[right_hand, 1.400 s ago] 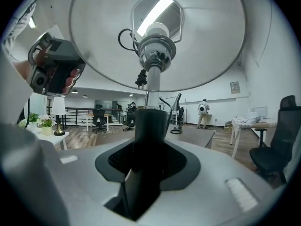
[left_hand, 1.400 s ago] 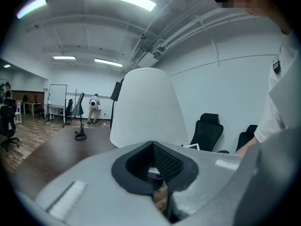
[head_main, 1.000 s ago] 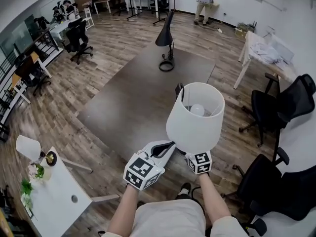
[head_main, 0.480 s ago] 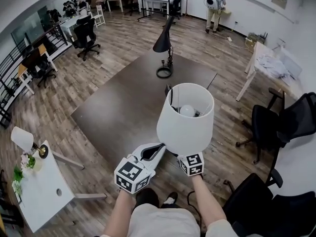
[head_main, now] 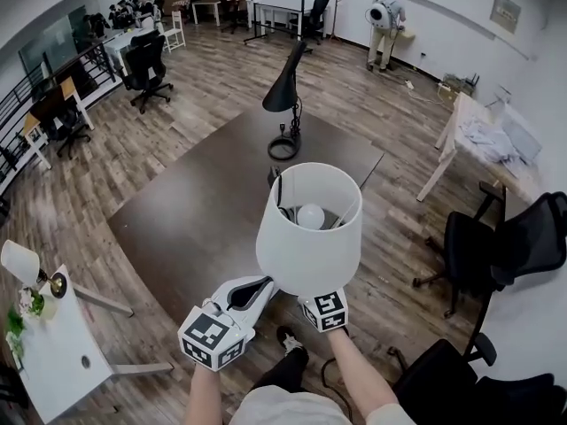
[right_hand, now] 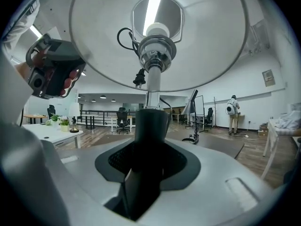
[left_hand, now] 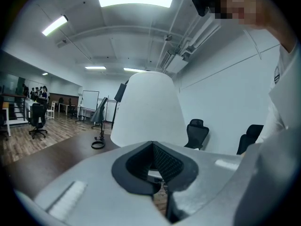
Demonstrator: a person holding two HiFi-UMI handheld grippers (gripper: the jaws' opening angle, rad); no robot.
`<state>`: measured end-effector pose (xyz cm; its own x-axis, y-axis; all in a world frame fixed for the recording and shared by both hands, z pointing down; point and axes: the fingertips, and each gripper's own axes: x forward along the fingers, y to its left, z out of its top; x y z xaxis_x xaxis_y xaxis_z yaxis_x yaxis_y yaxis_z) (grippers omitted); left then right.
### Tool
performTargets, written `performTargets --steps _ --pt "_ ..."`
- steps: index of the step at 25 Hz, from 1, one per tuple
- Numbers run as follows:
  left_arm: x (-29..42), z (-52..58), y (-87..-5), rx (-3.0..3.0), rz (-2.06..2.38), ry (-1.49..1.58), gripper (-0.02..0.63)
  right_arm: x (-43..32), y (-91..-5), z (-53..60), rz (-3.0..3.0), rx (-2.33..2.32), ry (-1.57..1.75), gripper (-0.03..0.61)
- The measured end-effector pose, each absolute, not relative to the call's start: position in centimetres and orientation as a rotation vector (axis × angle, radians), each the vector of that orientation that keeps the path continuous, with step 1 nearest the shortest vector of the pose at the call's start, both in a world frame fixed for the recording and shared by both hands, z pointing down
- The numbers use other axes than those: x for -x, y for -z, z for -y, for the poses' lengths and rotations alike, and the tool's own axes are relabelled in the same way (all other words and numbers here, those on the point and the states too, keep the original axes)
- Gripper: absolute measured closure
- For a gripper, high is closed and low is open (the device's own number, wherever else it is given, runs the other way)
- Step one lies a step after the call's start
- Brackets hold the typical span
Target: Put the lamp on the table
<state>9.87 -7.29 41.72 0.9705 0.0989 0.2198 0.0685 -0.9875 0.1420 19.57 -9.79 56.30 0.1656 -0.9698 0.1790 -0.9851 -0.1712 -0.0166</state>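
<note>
**Lamp carried up to the table edge**

Ground has been gained in the last second: the dark table (head_main: 195,211) is now drawn in close, and the white side table (head_main: 53,361) has been pushed out to the far left of the head view.

Starting at the left, the left gripper (head_main: 263,282) is held low beside the load. Its jaws are drawn together and nothing is caught between them, so no weight is being taken on that side.

Next along, the lamp (head_main: 308,237) is held aloft, roughly upright, with its white shade seen over the table's near edge and the bulb showing inside. It has not been set down; its base is hidden under the shade from above.

Below the shade, the right gripper (right_hand: 149,147) is clamped on the lamp's dark stem, and the whole load is borne there. Further back a black desk lamp (head_main: 285,91) is already standing on the table, well apart. Off to the right, black office chairs (head_main: 505,237) are parked clear of the path.

With the table now reached, a short push forward and a lowering are judged to be what remains.
</note>
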Motion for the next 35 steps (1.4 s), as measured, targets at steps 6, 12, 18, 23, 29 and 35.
performTargets --steps 6,12,18,23,29,35 --pt "-13.7 11.5 -41.1 -2.955 -0.045 -0.282 0.612 -23.3 -55.7 14.4 2.019 -2.266 -0.209 0.41" --pt "-18.2 16.0 -40.7 -2.965 0.064 -0.261 0.612 -27.8 -55.0 19.4 2.068 -2.22 -0.189 0.41" --pt "-20.7 19.3 -41.9 -2.938 0.136 -0.285 0.612 -30.0 -56.1 22.7 2.098 -2.164 -0.205 0.41" --pt "-22.0 21.8 -43.2 -2.915 0.207 -0.32 0.612 -31.3 -57.2 25.7 2.131 -2.113 -0.185 0.411" --pt "-25.0 24.4 -44.6 -2.951 0.283 -0.41 0.612 -34.5 -58.3 29.2 2.171 -2.091 -0.13 0.413" --pt "-26.9 28.3 -46.1 -2.896 0.469 -0.49 0.612 -34.9 -60.3 34.0 2.315 -1.95 -0.177 0.411"
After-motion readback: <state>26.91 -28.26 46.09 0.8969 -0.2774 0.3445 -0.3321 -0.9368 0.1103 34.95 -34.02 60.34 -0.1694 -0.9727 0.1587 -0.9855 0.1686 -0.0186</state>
